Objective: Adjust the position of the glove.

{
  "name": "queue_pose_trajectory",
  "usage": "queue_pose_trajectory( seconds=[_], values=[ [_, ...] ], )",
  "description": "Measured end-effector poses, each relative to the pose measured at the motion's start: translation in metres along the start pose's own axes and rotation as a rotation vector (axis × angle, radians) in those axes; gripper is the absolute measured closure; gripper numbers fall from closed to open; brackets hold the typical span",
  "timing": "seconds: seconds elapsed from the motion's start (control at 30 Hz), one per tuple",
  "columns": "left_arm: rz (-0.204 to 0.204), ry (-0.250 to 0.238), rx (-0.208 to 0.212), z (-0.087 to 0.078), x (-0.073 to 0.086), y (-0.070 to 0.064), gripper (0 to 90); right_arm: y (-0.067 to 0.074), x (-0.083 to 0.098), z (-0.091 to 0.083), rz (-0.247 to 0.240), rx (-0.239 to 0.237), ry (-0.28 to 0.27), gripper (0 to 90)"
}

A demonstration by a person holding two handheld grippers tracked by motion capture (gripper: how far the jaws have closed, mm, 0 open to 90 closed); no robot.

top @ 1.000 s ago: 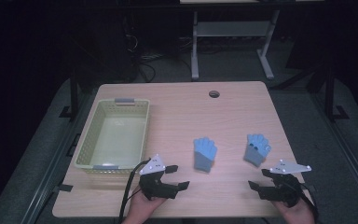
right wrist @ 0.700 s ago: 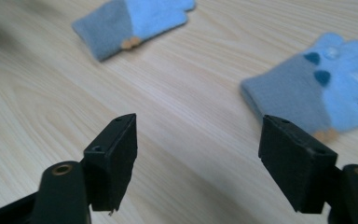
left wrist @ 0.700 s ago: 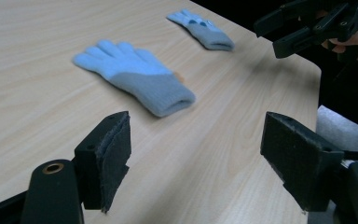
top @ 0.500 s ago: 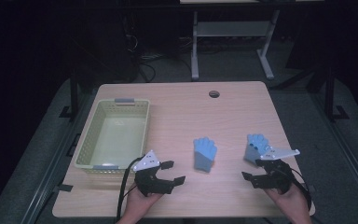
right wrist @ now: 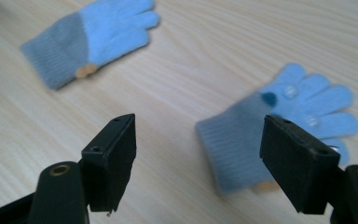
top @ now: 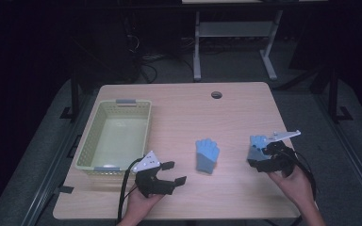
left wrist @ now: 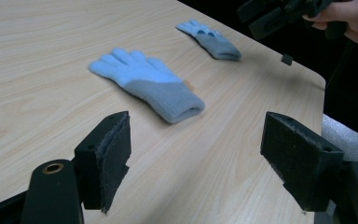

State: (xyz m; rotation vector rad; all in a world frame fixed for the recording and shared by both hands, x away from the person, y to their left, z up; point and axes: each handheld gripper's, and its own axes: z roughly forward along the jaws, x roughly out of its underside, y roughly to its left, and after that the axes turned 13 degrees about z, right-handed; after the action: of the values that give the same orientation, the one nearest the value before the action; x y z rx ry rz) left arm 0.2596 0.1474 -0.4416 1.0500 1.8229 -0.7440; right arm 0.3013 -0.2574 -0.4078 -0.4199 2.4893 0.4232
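Observation:
Two light-blue gloves with grey cuffs lie flat on the wooden table (top: 179, 108). The middle glove (top: 207, 154) (left wrist: 149, 86) (right wrist: 88, 32) lies ahead of my left gripper (top: 175, 172) (left wrist: 205, 154), which hovers near the front edge with its jaws wide apart and nothing between them. The right glove (top: 257, 146) (right wrist: 279, 116) has dots on its fingers. My right gripper (top: 256, 159) (right wrist: 198, 158) is open just above it, one jaw over the cuff and the other over bare wood.
A pale yellow-green mesh basket (top: 90, 149) stands at the table's left side with nothing in it. A round cable hole (top: 216, 94) sits near the far edge. In the left gripper view the right hand and its gripper (left wrist: 279, 14) show at top right.
My right gripper has moved away from the person and slightly left, until it stands over the right glove's cuff. The left gripper has shifted only a little.

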Motion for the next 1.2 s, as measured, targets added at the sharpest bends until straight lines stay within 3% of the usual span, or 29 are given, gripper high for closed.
queue_pose_trajectory(
  seconds=[0.33, 0.47, 0.67, 0.83, 0.97, 1.2],
  values=[
    [-0.011, -0.014, -0.001, 0.001, 0.000, 0.001, 24.0, -0.017, -0.023, 0.002, 0.069, -0.001, 0.038, 26.5],
    [-0.010, -0.018, -0.003, 0.001, 0.000, 0.001, 24.0, -0.021, -0.031, 0.007, 0.074, 0.000, 0.059, 27.8],
    [-0.008, -0.015, -0.001, 0.002, 0.000, 0.002, 24.0, -0.027, -0.038, 0.015, 0.096, 0.037, 0.089, 29.8],
    [-0.004, -0.018, 0.000, 0.001, -0.001, 0.001, 24.0, -0.032, -0.040, 0.022, 0.120, 0.040, 0.110, 31.5],
    [-0.007, -0.010, 0.004, 0.000, 0.000, 0.002, 24.0, -0.036, -0.042, 0.028, 0.157, 0.060, 0.145, 33.4],
    [-0.006, -0.015, 0.004, 0.001, -0.001, 0.001, 23.9, -0.040, -0.043, 0.038, 0.174, 0.100, 0.180, 37.4]
  ],
)
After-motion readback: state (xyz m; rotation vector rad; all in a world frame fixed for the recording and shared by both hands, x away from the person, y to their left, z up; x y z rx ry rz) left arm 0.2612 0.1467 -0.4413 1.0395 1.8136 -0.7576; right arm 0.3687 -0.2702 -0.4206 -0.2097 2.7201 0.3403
